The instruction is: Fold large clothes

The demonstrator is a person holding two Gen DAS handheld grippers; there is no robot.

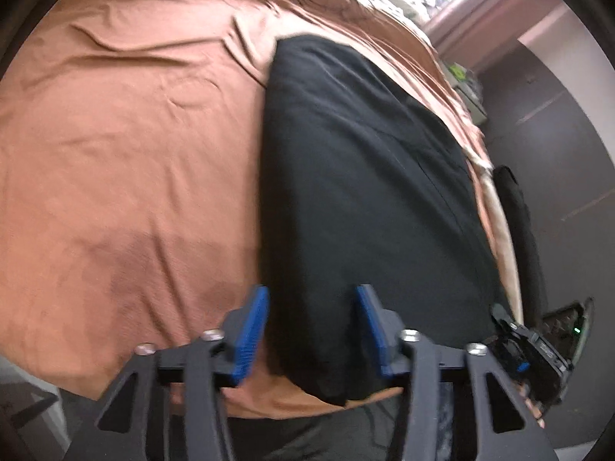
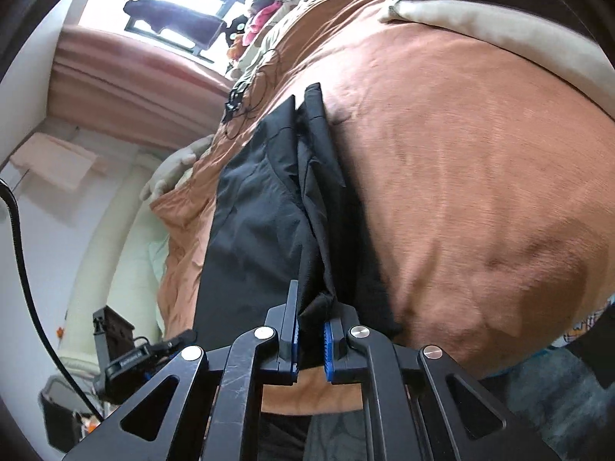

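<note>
right gripper (image 2: 310, 340) pinching black garment (image 2: 269, 207), left gripper (image 1: 312, 330) apart

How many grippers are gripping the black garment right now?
1. The right gripper pinches the black garment at its near edge; the left gripper straddles the near end, pads apart.

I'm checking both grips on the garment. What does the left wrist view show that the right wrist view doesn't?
Left wrist only: the left gripper, jaws apart, straddling the near end of the black garment without pinching it.
Right wrist only: the right gripper shut on a bunched fold of the garment; a window.
Both: the garment lying lengthwise on the orange bedsheet.
</note>
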